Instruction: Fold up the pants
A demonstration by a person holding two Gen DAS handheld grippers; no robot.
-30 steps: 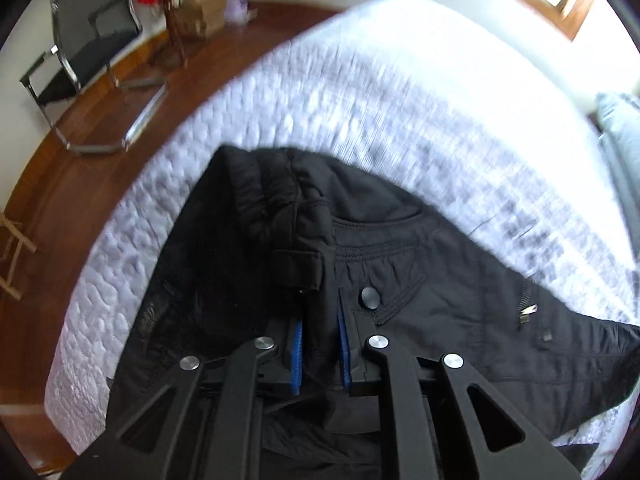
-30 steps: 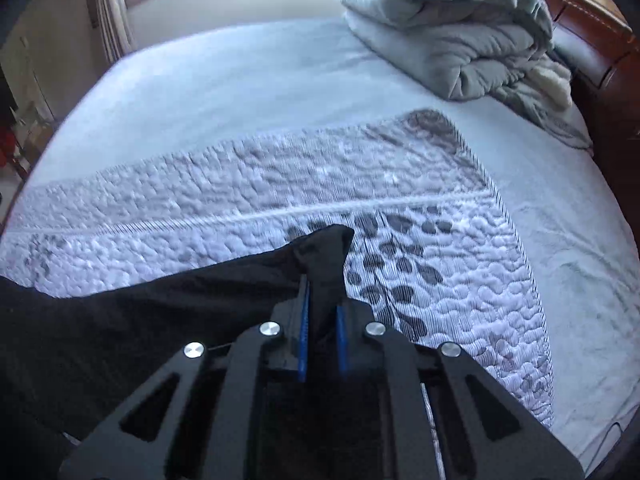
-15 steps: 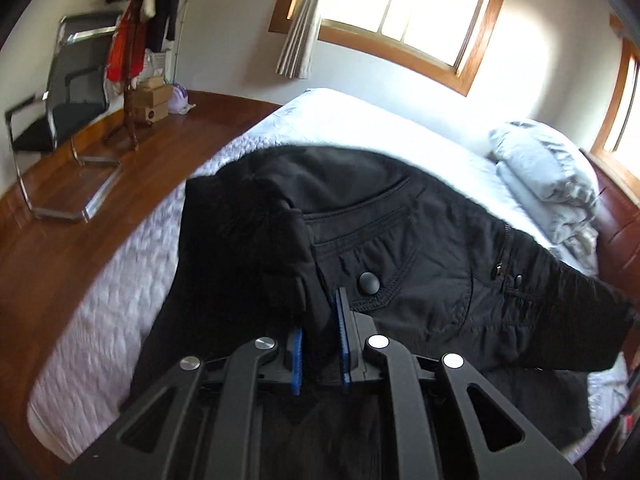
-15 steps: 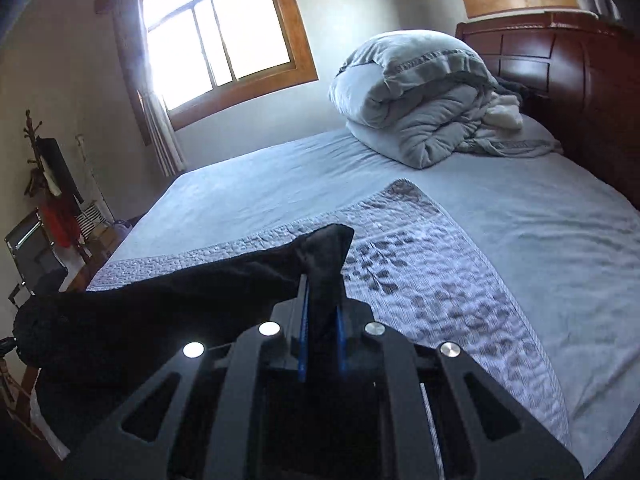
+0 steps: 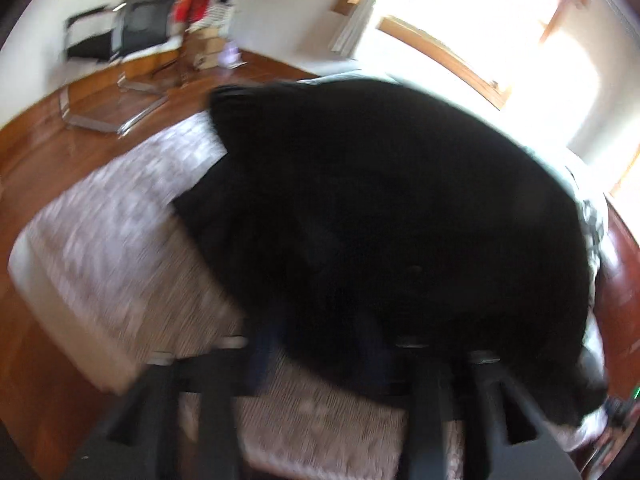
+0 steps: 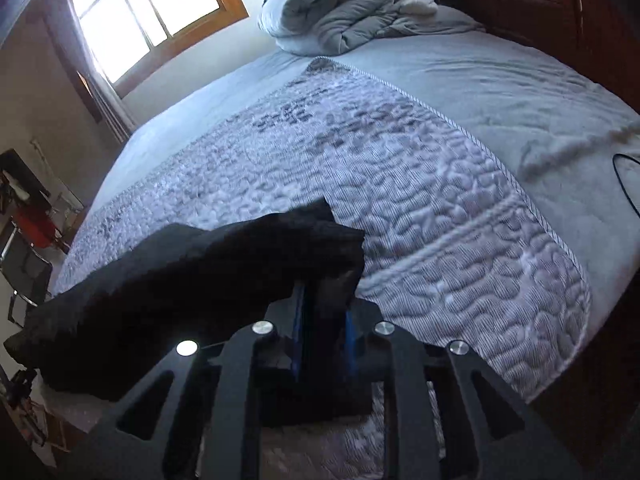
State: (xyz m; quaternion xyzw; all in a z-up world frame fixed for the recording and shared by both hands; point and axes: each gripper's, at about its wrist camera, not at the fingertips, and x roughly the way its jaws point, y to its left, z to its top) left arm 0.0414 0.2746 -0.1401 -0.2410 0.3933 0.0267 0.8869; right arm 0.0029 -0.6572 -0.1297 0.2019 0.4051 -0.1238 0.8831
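The black pants (image 5: 392,216) hang in front of the left wrist camera, blurred by motion, above the quilted bed cover (image 5: 112,240). My left gripper (image 5: 320,344) appears in that view with its fingers apart; the blur hides whether it holds the cloth. In the right wrist view my right gripper (image 6: 322,320) is shut on the end of a black pant leg (image 6: 208,276), held above the quilted cover (image 6: 400,184). The leg trails off to the lower left.
A rumpled grey duvet (image 6: 348,4) lies at the head of the bed by a dark wooden headboard (image 6: 560,4). A black cable (image 6: 624,184) lies on the grey sheet. A chrome chair (image 5: 116,48) stands on the wooden floor (image 5: 36,152).
The left view has swung fast and blurred, the pants billow up and fill it, and the left fingers now look spread. The right gripper has tilted down toward the bed, still gripping the leg.
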